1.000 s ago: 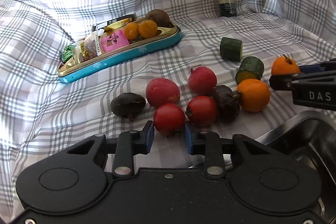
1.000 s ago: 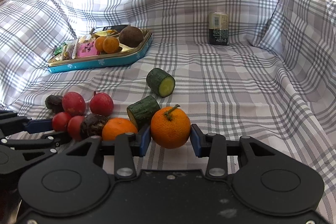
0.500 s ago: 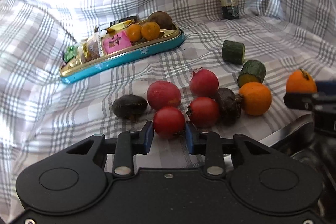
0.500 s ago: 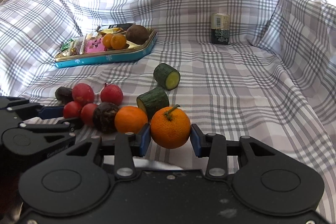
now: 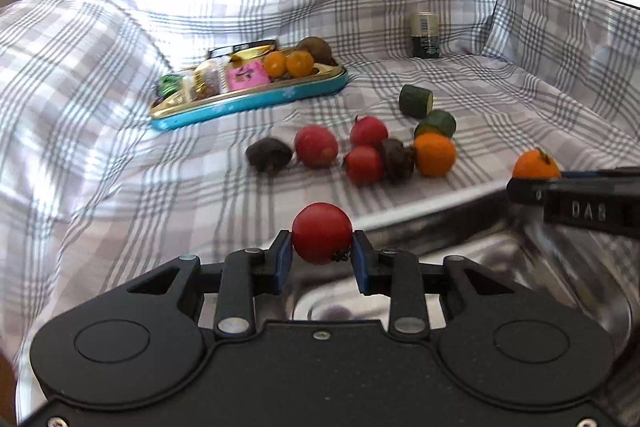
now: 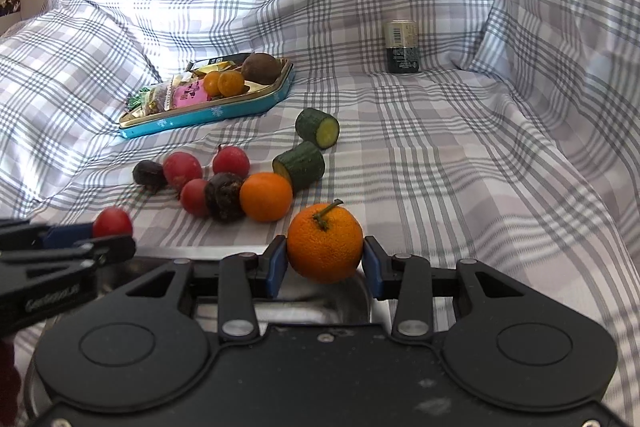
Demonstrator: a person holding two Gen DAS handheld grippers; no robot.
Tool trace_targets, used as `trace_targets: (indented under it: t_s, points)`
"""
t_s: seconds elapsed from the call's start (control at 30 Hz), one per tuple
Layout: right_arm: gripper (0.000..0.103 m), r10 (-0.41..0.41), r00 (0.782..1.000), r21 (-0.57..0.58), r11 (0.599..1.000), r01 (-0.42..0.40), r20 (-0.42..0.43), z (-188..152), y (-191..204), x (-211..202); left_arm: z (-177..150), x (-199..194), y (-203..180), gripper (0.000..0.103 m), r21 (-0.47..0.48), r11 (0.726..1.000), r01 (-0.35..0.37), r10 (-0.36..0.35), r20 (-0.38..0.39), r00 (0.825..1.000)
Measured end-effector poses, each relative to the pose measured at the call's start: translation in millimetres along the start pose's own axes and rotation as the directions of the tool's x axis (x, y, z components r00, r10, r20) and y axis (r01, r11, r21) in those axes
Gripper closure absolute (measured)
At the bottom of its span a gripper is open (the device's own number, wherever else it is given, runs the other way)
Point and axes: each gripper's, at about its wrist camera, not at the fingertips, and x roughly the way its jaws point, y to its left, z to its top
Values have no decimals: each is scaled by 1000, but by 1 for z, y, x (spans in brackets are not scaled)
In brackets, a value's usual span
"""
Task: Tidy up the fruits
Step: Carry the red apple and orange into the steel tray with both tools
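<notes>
My left gripper is shut on a red tomato, held above the rim of a steel bowl. My right gripper is shut on a stemmed orange, also over the bowl's rim. In the right wrist view the left gripper shows at the left edge with the tomato. On the checked cloth lie a second orange, several red fruits, two dark fruits and two cucumber pieces.
A blue tin tray at the back left holds sweets, two small oranges and a brown fruit. A dark can stands at the back. The cloth rises in folds at the left, back and right.
The left gripper closed on the tomato, lifted it off the cloth and drew back over the bowl. The right gripper drew back with its orange too; the fruit pile now lies further off.
</notes>
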Motion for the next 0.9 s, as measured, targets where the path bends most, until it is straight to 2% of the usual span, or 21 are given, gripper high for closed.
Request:
trace_targets:
  t_s: [0.2,0.37,0.53,0.67,0.77,0.9]
  points:
    - [62,-13,1000,-1,1000,13,17,-17,7,-21,-25,-18,2,62,-34,999,-19,19,-12,1000]
    - [62,-13,1000,-17,1000,14,23,-31,15,-37,-32,-28,6,62,-108,994,-9,11,14,1000]
    - [62,-8,1000,-17,1000,8,20,-43,19,-48,-37,-31,11,62,-143,990,-22,27,33,999]
    - [62,-13,999,-27,1000,14,31,-52,24,-57,-42,-33,15,62,-195,981,-10,13,15,1000]
    - [62,-19,998,-40,999,21,55,-55,27,-61,-46,-37,9,62,-176,984,-13,18,22,1000]
    - [62,-18,999,-23,1000,19,43,-53,24,-57,-47,-39,-5,62,-98,995,-20,24,36,999]
